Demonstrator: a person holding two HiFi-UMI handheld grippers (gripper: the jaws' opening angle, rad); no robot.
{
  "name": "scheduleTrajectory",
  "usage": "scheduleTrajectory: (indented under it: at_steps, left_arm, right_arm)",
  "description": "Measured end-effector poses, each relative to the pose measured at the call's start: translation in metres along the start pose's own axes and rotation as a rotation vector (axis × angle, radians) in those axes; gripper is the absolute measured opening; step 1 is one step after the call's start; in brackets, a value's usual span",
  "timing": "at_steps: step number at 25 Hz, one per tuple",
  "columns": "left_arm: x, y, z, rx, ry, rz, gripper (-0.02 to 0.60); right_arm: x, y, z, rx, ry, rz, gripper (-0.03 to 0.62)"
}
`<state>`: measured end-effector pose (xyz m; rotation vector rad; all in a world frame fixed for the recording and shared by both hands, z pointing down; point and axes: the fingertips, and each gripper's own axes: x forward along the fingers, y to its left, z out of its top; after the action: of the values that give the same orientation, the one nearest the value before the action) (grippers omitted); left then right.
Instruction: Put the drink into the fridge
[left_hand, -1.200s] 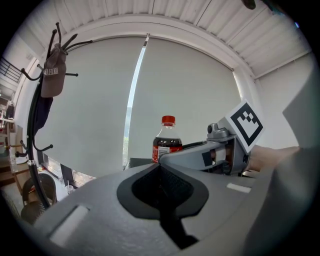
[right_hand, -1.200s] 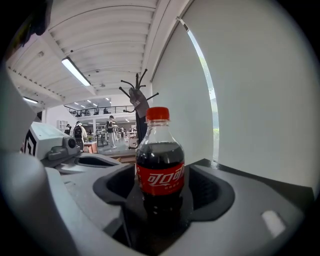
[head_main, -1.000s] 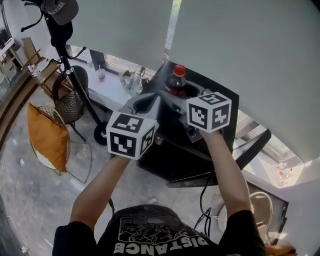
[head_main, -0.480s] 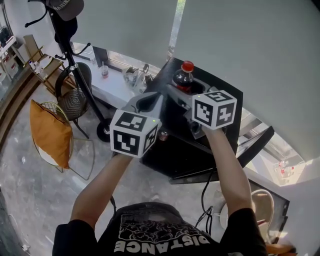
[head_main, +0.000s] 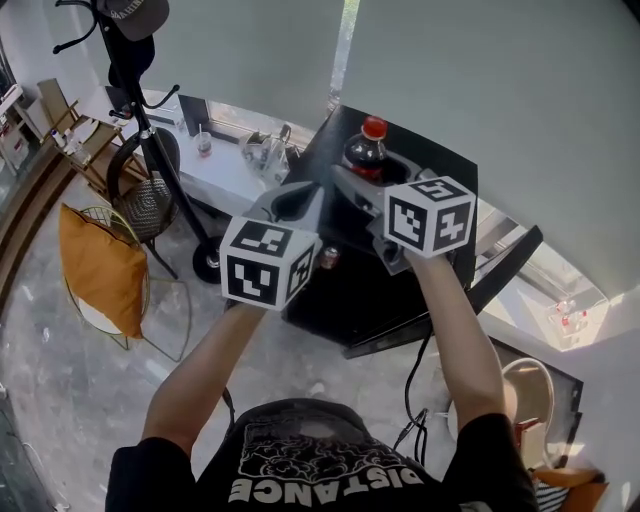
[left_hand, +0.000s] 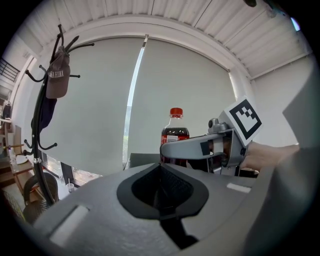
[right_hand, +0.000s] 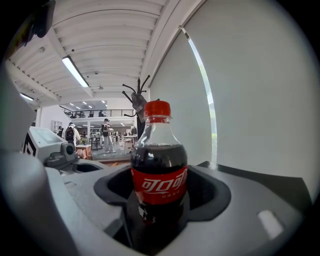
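The jaws of the right gripper (right_hand: 159, 202) are seen shut on the lower body of a cola bottle (right_hand: 159, 170), which is held upright with its red cap on top and its red label turned to the camera. The jaws of the left gripper (left_hand: 161, 189) are brought together, and nothing is held between them. In the left gripper view the bottle is seen just beyond those closed jaws, with one jaw of the right gripper laid across its lower part. From the head view, both grippers are held side by side in front of the person, the left one just beside the right. The bottle is carried in the air over the top of the black fridge (head_main: 370, 300). Whether the fridge door is open cannot be told. Further left, a white ledge (head_main: 225, 175) and a chair with an orange cushion (head_main: 95, 270) are seen. A coat stand (left_hand: 42, 125) with a cap (left_hand: 56, 75) is set before the pale blind (head_main: 480, 80).
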<state>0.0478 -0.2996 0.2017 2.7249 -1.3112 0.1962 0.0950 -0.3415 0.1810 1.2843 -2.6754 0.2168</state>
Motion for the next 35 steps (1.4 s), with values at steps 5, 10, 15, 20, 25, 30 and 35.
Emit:
scheduleTrajectory:
  at_steps: [5,10,15,20,25,30,35]
  left_arm:
    - [-0.02,-0.009,-0.003,0.0,-0.007,-0.025,0.005]
    - [-0.043,-0.02,-0.009,-0.002,-0.017,-0.05,0.005]
    - [-0.061,-0.026,-0.016,-0.009,-0.015,-0.07,0.005]
    - [-0.08,-0.034,-0.024,-0.022,-0.013,-0.082,0.005]
    - [-0.1,-0.045,-0.035,-0.029,-0.007,-0.092,0.005]
    - [-0.123,-0.056,-0.05,-0.037,0.003,-0.107,0.005]
    - [-0.134,-0.063,-0.065,-0.05,0.006,-0.13,0.005]
  right_arm:
    - [-0.016,0.024,-0.003,-0.008,0.001,-0.017,0.313]
    - [-0.034,0.047,-0.011,-0.017,-0.003,-0.036,0.313]
    - [-0.046,0.066,-0.017,-0.014,-0.003,-0.052,0.313]
    - [-0.059,0.091,-0.023,-0.032,-0.003,-0.055,0.312]
    - [-0.075,0.109,-0.032,-0.022,-0.006,-0.07,0.313]
    - [-0.092,0.129,-0.045,-0.017,-0.024,-0.109,0.313]
    - [-0.105,0.141,-0.06,-0.019,-0.044,-0.145,0.313]
